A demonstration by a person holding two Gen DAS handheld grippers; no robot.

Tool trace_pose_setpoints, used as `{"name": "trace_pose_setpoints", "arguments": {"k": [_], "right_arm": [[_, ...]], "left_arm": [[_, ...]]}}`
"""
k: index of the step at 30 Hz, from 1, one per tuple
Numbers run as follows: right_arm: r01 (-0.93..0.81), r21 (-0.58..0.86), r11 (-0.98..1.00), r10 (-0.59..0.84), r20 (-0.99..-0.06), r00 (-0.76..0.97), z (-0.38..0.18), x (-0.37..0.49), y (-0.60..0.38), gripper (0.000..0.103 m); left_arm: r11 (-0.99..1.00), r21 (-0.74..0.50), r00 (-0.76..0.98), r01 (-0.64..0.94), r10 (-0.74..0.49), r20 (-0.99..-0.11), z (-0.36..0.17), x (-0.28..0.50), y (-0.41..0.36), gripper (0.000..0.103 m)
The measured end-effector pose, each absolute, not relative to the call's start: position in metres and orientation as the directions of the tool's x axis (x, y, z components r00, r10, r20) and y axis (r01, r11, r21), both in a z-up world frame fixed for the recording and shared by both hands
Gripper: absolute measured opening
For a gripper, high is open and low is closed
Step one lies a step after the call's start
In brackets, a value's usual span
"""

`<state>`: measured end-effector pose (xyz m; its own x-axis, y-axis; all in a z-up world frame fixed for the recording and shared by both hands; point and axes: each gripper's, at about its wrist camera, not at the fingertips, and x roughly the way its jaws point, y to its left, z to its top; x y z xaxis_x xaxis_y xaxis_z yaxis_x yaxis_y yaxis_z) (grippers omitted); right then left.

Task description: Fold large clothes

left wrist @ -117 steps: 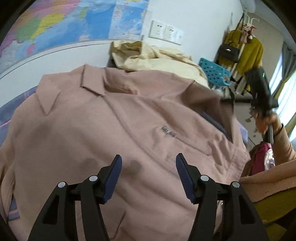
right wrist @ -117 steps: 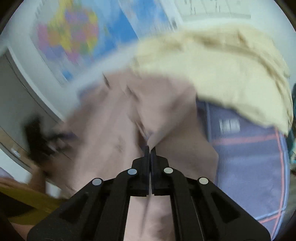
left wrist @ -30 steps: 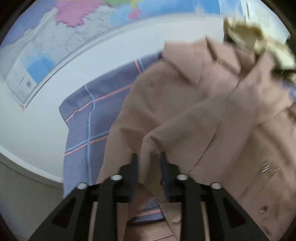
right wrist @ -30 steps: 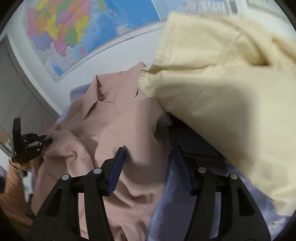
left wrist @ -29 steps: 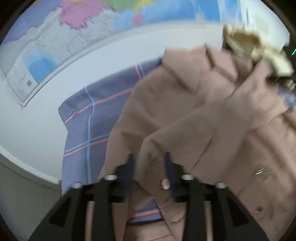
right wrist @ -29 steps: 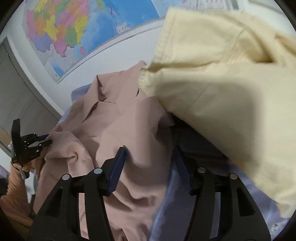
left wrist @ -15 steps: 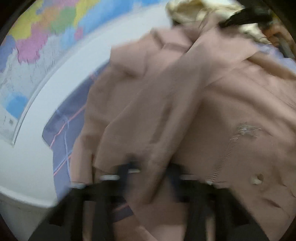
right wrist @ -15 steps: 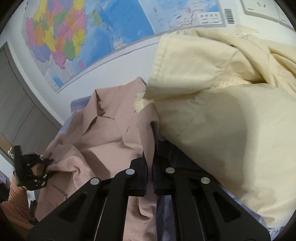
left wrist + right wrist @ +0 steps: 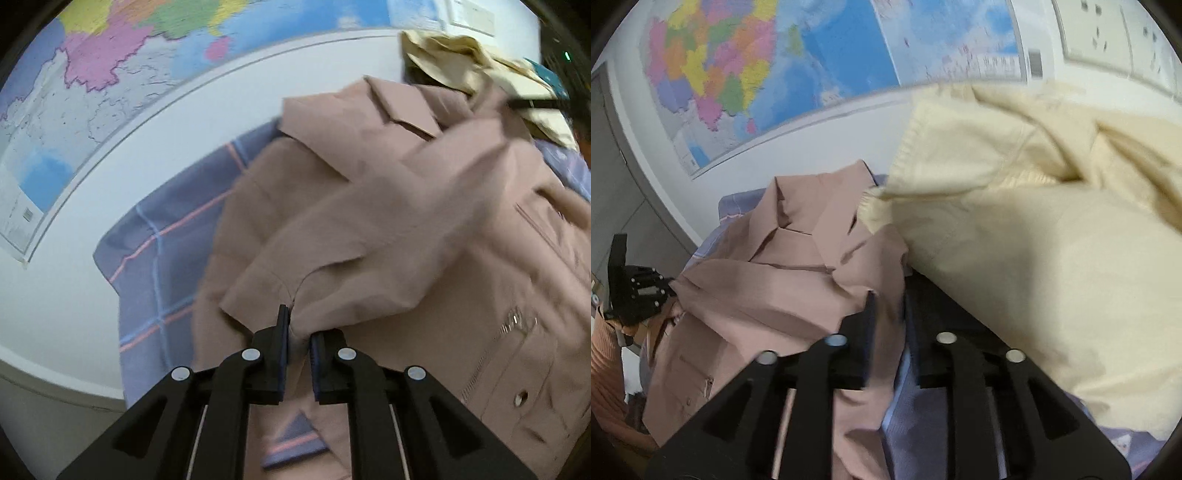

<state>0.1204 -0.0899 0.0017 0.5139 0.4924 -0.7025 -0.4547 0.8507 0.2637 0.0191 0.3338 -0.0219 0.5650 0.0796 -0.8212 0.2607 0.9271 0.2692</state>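
A dusty-pink zip jacket [image 9: 388, 229] lies spread on a blue plaid sheet [image 9: 166, 258]. My left gripper [image 9: 298, 325] is shut on a bunched fold of its sleeve, lifted a little off the sheet. In the right wrist view the jacket [image 9: 798, 288] lies with its collar towards the wall. My right gripper [image 9: 889, 302] is opening, blurred, with the jacket's right edge hanging between its parted jaws. The left gripper [image 9: 639, 291] shows at the far left of that view, at the jacket's other side.
A cream garment [image 9: 1034, 258] is heaped at the right and overlaps the jacket's shoulder; it also shows as a cream heap [image 9: 450, 55] at the far end. A wall map [image 9: 110, 74] hangs behind the bed. A person's orange sleeve [image 9: 605, 369] is at the left edge.
The left gripper closed on the sleeve fold and holds it. The right gripper shut on the jacket's edge, lifted a little, and its jaws have parted again.
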Motion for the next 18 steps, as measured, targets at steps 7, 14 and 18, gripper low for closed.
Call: {"name": "trace_pose_setpoints", "arguments": {"k": [7,14,18], "right_arm": [[-0.622,0.194,0.758,0.561,-0.681,0.471,0.012,0.088,-0.050,0.038],[-0.687,0.114,0.717,0.438,-0.841,0.317,-0.057,0.106,0.006,0.035],[-0.674,0.040,0.737,0.368,-0.861,0.352,-0.058,0.103,0.000,0.033]], "left_arm": [[0.940,0.287,0.567,0.184,0.137,-0.812,-0.033,0.016,0.342,0.018],[0.945,0.289,0.561,0.154,0.158,-0.813,-0.035,0.018,0.349,0.036],[0.978,0.195,0.629,0.070,0.108,-0.770,-0.011,-0.014,0.377,0.061]]}}
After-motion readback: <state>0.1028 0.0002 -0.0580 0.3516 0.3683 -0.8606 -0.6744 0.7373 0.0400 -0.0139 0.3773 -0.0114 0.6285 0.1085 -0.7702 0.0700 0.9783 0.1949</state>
